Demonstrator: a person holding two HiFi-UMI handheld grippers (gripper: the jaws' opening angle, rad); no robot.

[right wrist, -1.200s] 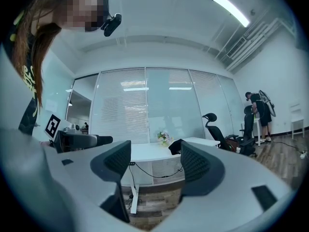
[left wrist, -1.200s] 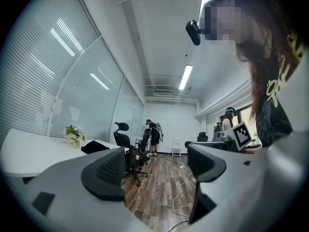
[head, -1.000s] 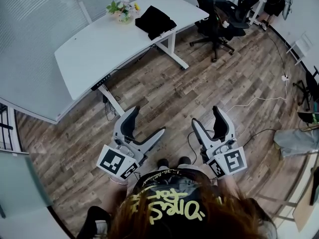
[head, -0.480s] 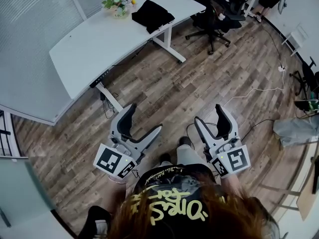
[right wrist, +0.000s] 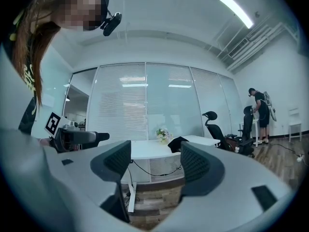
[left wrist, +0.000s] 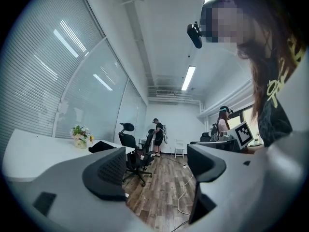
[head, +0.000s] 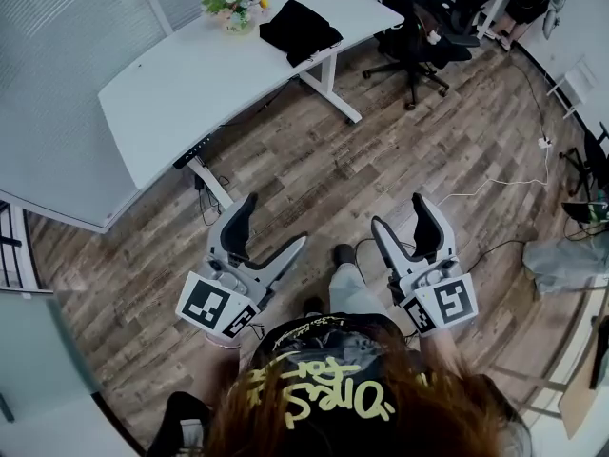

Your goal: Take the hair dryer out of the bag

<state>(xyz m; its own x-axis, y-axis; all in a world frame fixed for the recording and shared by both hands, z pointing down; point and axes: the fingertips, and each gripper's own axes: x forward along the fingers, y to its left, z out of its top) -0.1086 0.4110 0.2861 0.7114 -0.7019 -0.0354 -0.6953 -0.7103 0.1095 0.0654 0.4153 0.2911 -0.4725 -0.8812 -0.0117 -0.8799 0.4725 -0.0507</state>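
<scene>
A black bag [head: 300, 29] lies shut at the far right end of the white desk [head: 181, 84]; no hair dryer shows. The bag also appears in the left gripper view [left wrist: 101, 146] and the right gripper view [right wrist: 176, 142]. Both grippers are held low in front of the person, over the wood floor and well short of the desk. My left gripper [head: 276, 222] is open and empty, its jaws wide apart [left wrist: 157, 167]. My right gripper [head: 400, 210] is open and empty too [right wrist: 155, 162].
A small pot of flowers [head: 234, 8] stands beside the bag. Black office chairs [head: 414, 36] are to the right of the desk. A white cable [head: 495, 187] runs across the floor. Other people stand at the room's far end [left wrist: 158, 137].
The person has taken a step toward the desk, one leg now forward between the grippers. Both grippers stay open and keep their places in front of the body.
</scene>
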